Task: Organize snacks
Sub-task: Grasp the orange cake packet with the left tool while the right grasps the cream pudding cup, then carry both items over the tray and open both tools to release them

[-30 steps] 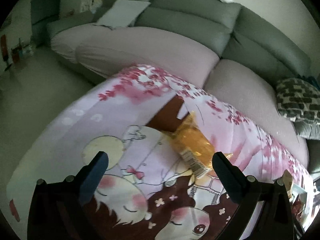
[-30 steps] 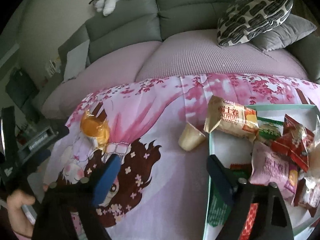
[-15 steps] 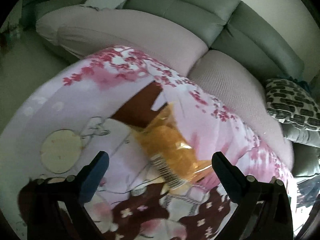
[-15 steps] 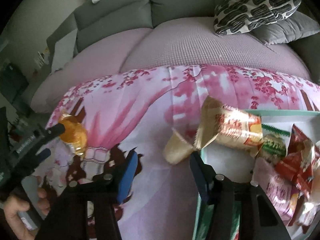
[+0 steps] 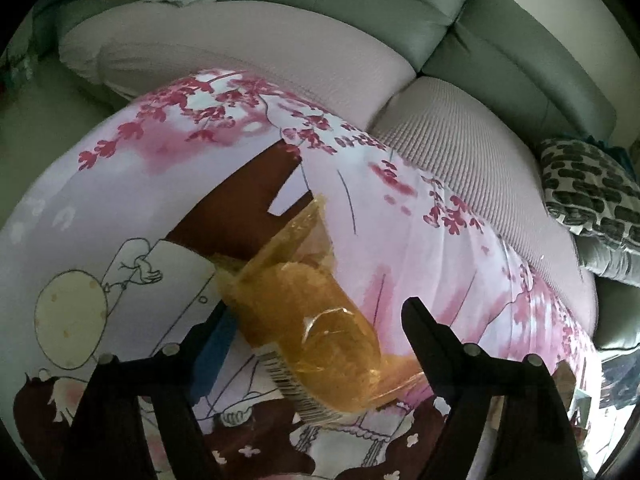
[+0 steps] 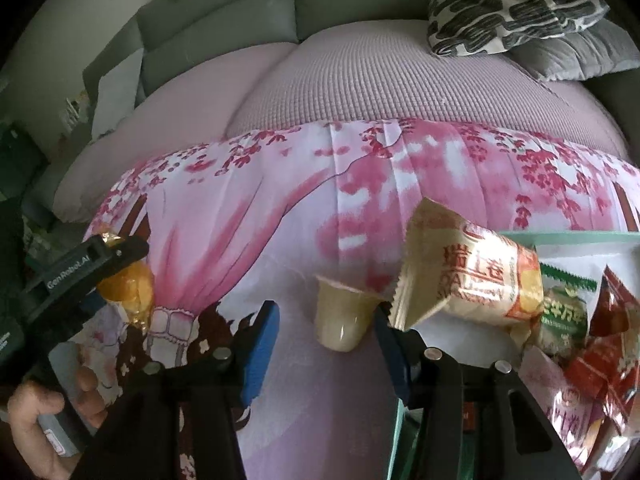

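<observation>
A: Largest first. Grey sofa point(image 6: 224, 12) with pinkish seat covers runs along the far edge of the bench point(image 5: 100, 200); a black-and-white patterned cushion point(image 6: 512, 4) sits on it toward the right end. The bench carries a pink cherry-blossom cartoon cloth point(image 6: 304, 208).

B: Tray?

A: Pale green tray point(image 6: 580, 235) at the bench's right edge, crowded with packets. A cream-and-orange snack packet point(image 6: 472, 280) overhangs its left rim; a green-and-white packet point(image 6: 564, 300) and red packets point(image 6: 612, 320) lie beyond it.

B: Left tongs?

A: Left tongs point(image 5: 316, 320) angled down near the bench's left end, jaws closing. The orange-wrapped cake point(image 5: 312, 320) lies on the cloth between them, barcode end nearest the camera. The blue pad point(image 5: 212, 344) sits just beside the wrapper; contact I cannot tell. The far jaw stands clear. A hand point(image 6: 44, 420) grips the handle.

B: Right tongs?

A: Right tongs point(image 6: 324, 328) at mid-bench, just left of the tray, jaws closing. A small cream jelly cup point(image 6: 340, 320) lies on its side between them, closer to the right pad; the left pad is clearly apart from it.
</observation>
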{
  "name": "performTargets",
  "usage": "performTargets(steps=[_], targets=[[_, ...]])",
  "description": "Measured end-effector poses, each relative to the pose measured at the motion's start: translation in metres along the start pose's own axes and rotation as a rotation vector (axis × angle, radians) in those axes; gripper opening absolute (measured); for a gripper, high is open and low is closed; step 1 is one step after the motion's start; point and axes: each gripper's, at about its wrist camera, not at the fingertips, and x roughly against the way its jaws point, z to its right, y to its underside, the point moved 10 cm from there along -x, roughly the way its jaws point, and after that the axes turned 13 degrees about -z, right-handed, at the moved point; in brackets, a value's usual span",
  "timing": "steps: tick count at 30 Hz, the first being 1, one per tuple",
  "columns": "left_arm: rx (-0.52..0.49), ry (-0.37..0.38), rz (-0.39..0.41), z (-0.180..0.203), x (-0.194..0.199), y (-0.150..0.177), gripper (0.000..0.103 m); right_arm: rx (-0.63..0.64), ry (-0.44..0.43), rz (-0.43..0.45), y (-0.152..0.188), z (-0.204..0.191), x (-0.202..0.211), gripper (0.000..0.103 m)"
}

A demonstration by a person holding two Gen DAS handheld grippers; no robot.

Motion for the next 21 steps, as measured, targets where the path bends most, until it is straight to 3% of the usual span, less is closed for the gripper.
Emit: performTargets(steps=[5,9,21], targets=[[-0.003,-0.006,0.012,0.0,-0.001,0.003,0.071,0.026,0.032,0.003,-0.007,-0.004,-0.006,0.053],[0.009,-0.017,0.027,-0.005,0.001,0.005,0.056,0.032,0.048,-0.002,-0.01,-0.003,-0.012,0.05],[0.027,0.031,0.044,-0.005,0.009,0.014,0.042,0.017,0.033,0.017,-0.008,-0.001,-0.014,0.046]])
